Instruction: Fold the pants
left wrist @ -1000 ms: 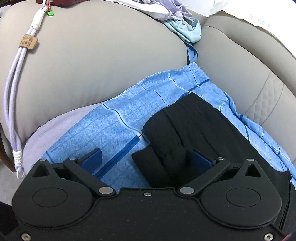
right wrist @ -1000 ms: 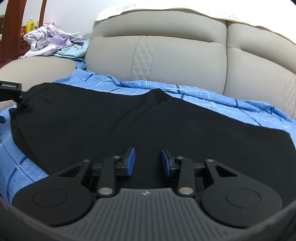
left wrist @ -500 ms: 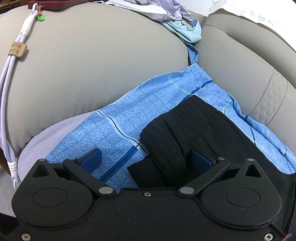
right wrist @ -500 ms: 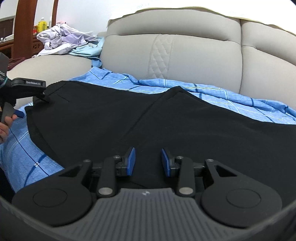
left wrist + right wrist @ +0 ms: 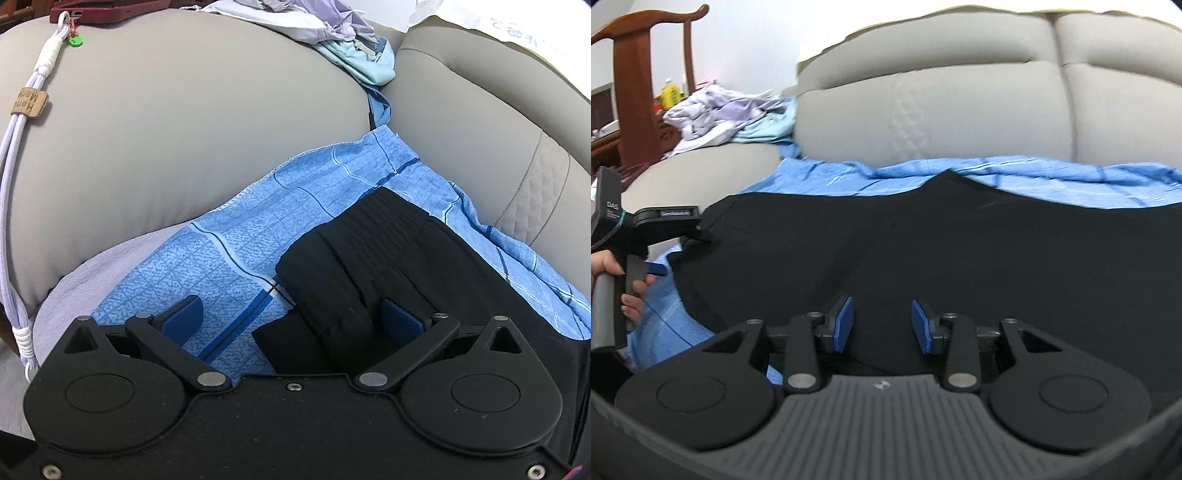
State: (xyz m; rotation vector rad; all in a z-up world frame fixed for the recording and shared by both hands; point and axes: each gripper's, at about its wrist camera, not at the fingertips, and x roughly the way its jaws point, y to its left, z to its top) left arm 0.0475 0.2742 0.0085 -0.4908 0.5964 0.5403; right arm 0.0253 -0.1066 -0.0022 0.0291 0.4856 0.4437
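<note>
Left wrist view: the left tongs (image 5: 291, 314) are standing wide, their blue pads far apart. The bunched waistband of the black pants (image 5: 373, 254) is lying between them, against the right pad, while the left pad is hovering clear over the blue checked sheet (image 5: 236, 251). The sheet is covering the seat of a grey sofa (image 5: 177, 122), whose armrest is carrying a lilac cord (image 5: 11, 155) and a heap of clothes (image 5: 332, 22).

Right wrist view: the right tongs (image 5: 882, 325) have just been opening and are standing partly open over the pants (image 5: 923, 236), gripping nothing. The pants are lying spread flat on the sheet (image 5: 1052, 173). At the left edge a hand (image 5: 613, 280) is holding the left tongs (image 5: 690, 236) at the pants' waist corner.
</note>
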